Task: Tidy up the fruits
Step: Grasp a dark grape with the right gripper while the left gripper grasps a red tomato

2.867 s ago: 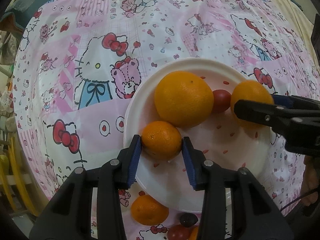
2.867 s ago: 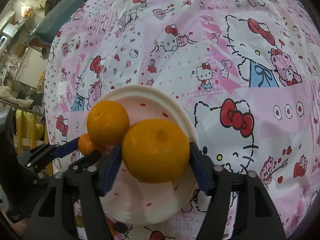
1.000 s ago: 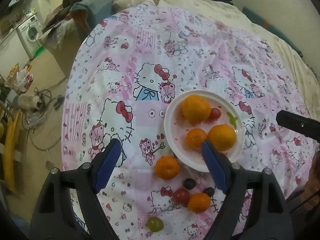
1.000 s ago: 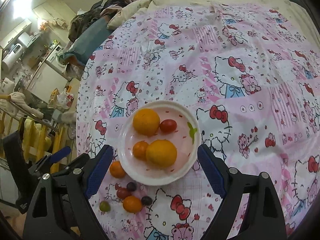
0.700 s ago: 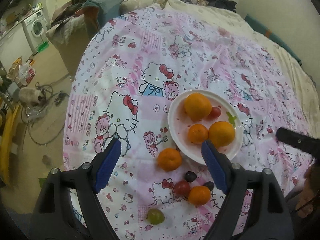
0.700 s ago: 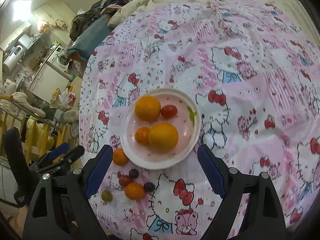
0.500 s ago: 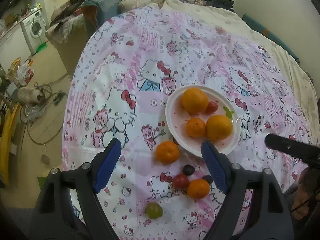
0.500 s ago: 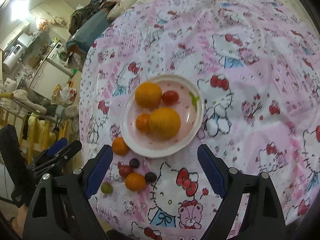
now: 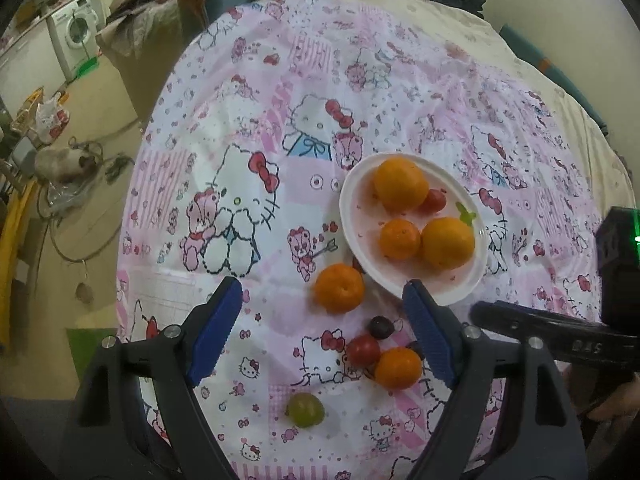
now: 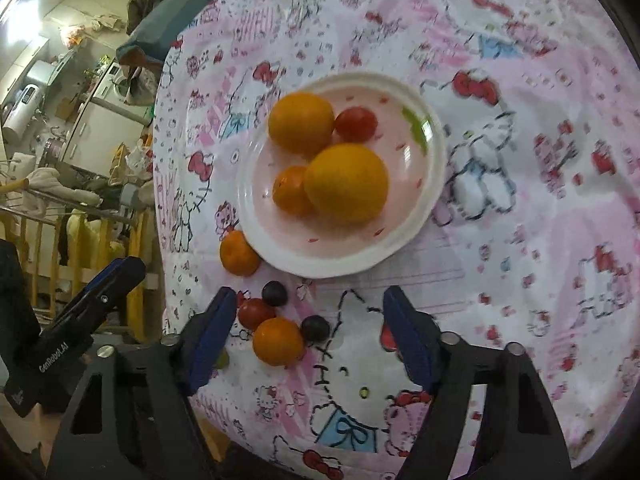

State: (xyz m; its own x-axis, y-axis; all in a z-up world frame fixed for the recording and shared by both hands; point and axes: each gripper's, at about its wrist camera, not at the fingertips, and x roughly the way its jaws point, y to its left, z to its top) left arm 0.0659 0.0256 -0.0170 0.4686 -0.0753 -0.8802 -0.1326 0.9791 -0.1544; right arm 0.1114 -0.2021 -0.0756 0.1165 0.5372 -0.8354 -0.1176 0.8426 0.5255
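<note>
A white plate (image 9: 354, 216) (image 10: 432, 184) on the pink cartoon tablecloth holds three oranges (image 9: 401, 183) (image 10: 346, 182) and a red tomato (image 9: 434, 200) (image 10: 356, 123). Beside the plate lie a loose orange (image 9: 339, 288) (image 10: 238, 254), a second orange (image 9: 398, 367) (image 10: 278, 341), a red tomato (image 9: 363, 350) (image 10: 256, 313), dark grapes (image 9: 380, 327) (image 10: 275, 293) and a green grape (image 9: 305, 409). My left gripper (image 9: 326, 328) is open and empty above the loose fruit. My right gripper (image 10: 310, 334) is open and empty over the second orange.
The table edge drops to the floor on the left (image 9: 132, 216). A washing machine (image 9: 74, 36) and clutter stand beyond it. The right gripper's arm shows in the left wrist view (image 9: 552, 336).
Both grippers let go of their oranges on the plate and pulled back. Over the last second the right gripper has moved down toward the loose fruit near the table edge.
</note>
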